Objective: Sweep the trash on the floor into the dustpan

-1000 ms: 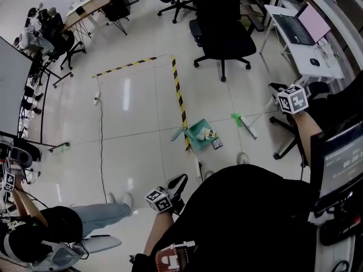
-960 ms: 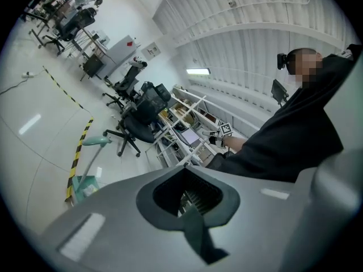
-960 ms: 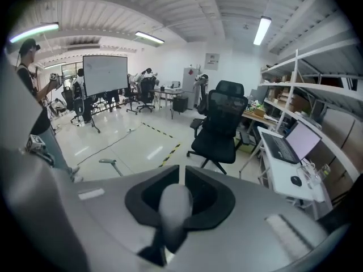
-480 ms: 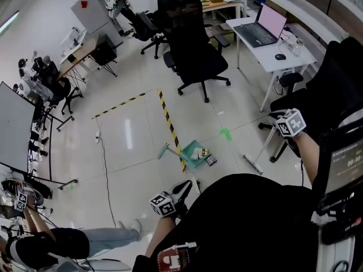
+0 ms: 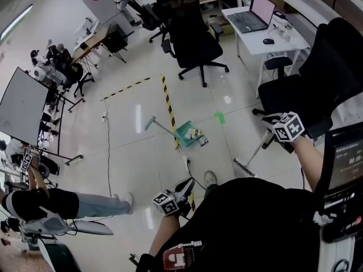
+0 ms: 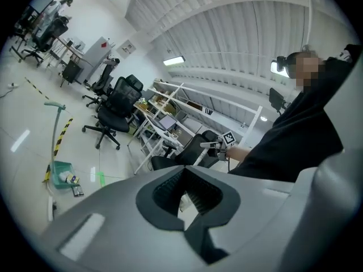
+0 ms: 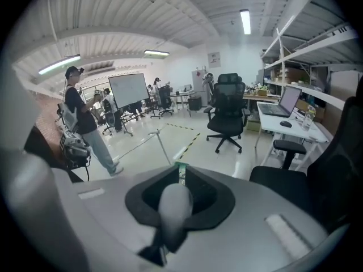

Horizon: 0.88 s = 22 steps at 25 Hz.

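A green dustpan point(image 5: 185, 131) stands on the floor with its long handle point(image 5: 159, 124) leaning left; trash point(image 5: 196, 134) lies in it and a dark piece point(image 5: 202, 141) sits just beside it. My right gripper point(image 5: 278, 130) is shut on the pale broom handle, and the broom head point(image 5: 244, 167) rests on the floor to the right of the dustpan, apart from it. The handle fills the jaws of this right gripper point(image 7: 177, 200). My left gripper point(image 5: 170, 200) hangs near my body, shut and holding nothing. From the left gripper point(image 6: 184, 200) the dustpan point(image 6: 61, 173) shows at far left.
Black office chairs point(image 5: 195, 38) point(image 5: 306, 89) and a white desk with a laptop point(image 5: 258, 21) stand beyond and to the right. Yellow-black tape point(image 5: 169, 109) and a cable point(image 5: 108, 152) run across the floor. A person point(image 5: 57, 203) is at the lower left, near a whiteboard point(image 5: 22, 103).
The right gripper has pulled the broom head away from the dustpan, toward me and to the right. My view has swung, and the dustpan stays put with its trash.
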{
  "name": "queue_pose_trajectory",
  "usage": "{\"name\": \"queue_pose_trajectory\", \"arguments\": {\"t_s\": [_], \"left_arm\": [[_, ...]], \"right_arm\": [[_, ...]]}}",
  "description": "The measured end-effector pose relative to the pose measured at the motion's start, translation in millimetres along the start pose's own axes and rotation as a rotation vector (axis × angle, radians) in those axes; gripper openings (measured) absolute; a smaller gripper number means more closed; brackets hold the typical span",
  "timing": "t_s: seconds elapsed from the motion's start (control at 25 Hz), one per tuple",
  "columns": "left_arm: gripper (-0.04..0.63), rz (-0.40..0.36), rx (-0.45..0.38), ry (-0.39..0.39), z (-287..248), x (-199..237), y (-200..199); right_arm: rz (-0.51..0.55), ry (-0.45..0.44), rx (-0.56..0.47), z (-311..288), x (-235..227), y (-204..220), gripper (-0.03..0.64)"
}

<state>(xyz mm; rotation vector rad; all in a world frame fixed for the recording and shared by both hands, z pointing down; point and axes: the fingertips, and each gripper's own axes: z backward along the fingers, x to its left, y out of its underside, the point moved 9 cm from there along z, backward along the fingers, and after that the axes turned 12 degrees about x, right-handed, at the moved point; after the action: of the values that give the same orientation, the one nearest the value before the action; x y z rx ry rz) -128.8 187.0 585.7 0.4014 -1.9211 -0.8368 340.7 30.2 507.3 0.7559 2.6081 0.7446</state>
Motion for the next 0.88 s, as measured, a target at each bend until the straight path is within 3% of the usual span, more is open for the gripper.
{"name": "queue_pose_trajectory", "arguments": {"t_s": [0.2, 0.4, 0.6, 0.88], "left_arm": [[0.0, -0.002, 0.001, -0.041, 20.5, -57.8, 30.7], [0.0, -0.019, -0.006, -0.054, 57.3, -67.6, 62.8], [0.0, -0.042, -0.045, -0.01, 112.7, -69.6, 82.9], [0.0, -0.069, 0.085, 0.086, 190.9, -56.5, 121.2]], "right_arm": [[0.013, -0.032, 0.012, 21.6, 21.3, 38.3, 0.033], [0.024, -0.019, 0.016, 38.5, 55.2, 60.9, 0.033], [0.009, 0.043, 0.0, 55.5, 106.0, 71.9, 0.034], [-0.054, 0.165, -0.036, 80.8, 181.5, 91.9, 0.034]]}}
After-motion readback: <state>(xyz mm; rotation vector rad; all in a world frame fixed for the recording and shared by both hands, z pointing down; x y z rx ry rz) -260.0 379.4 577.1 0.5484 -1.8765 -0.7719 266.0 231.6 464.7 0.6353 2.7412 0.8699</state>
